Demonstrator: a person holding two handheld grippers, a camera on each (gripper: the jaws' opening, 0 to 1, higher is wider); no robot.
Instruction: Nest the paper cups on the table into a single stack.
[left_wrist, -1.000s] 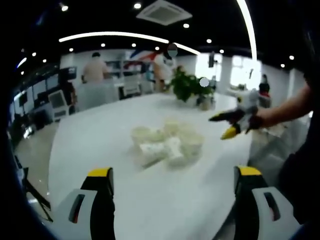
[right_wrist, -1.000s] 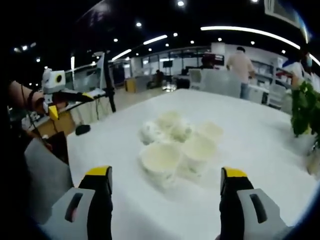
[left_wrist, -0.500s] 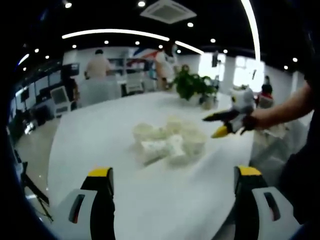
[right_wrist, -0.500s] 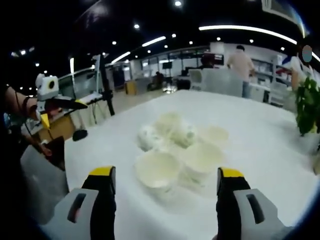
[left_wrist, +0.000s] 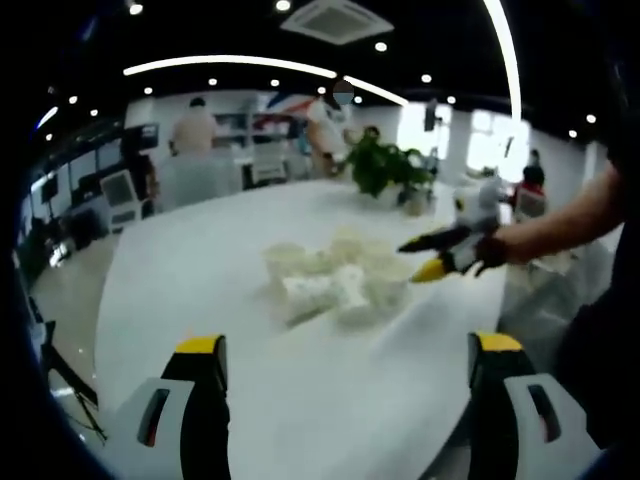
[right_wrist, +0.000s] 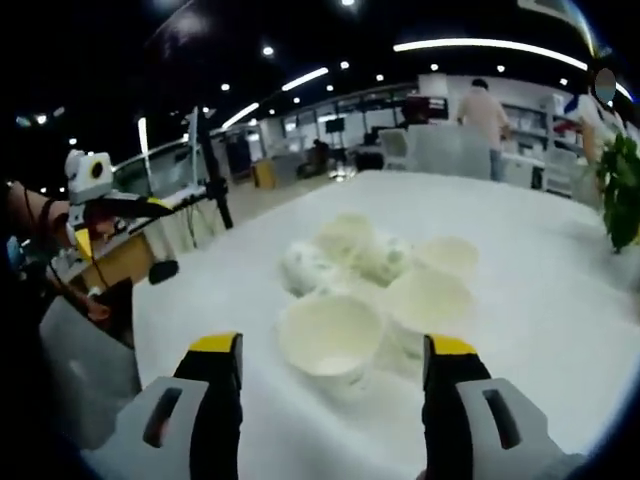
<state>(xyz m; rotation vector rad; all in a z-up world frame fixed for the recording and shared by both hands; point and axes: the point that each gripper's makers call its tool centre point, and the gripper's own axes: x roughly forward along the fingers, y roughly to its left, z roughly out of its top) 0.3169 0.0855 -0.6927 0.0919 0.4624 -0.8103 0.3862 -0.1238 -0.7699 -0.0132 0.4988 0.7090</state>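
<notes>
Several white paper cups (left_wrist: 335, 282) sit clustered in the middle of a white table (left_wrist: 200, 270); some lie on their sides. In the right gripper view the cups stand open-mouthed; the nearest cup (right_wrist: 330, 338) sits just beyond the jaws. My left gripper (left_wrist: 345, 375) is open, well short of the cluster. My right gripper (right_wrist: 330, 375) is open with nothing between its jaws. It also shows in the left gripper view as the right gripper (left_wrist: 428, 255) at the cluster's right edge, held in a hand. The left gripper (right_wrist: 115, 215) appears at far left in the right gripper view.
A potted plant (left_wrist: 385, 175) stands at the table's far side. People (left_wrist: 195, 130) stand by desks in the background. The table's near edge (left_wrist: 480, 300) drops off beside a person's arm (left_wrist: 570, 215). A black stand (right_wrist: 210, 165) rises beyond the table.
My right gripper has moved closer to the cups and slightly down; they loom larger between its jaws. The left gripper's view has barely shifted.
</notes>
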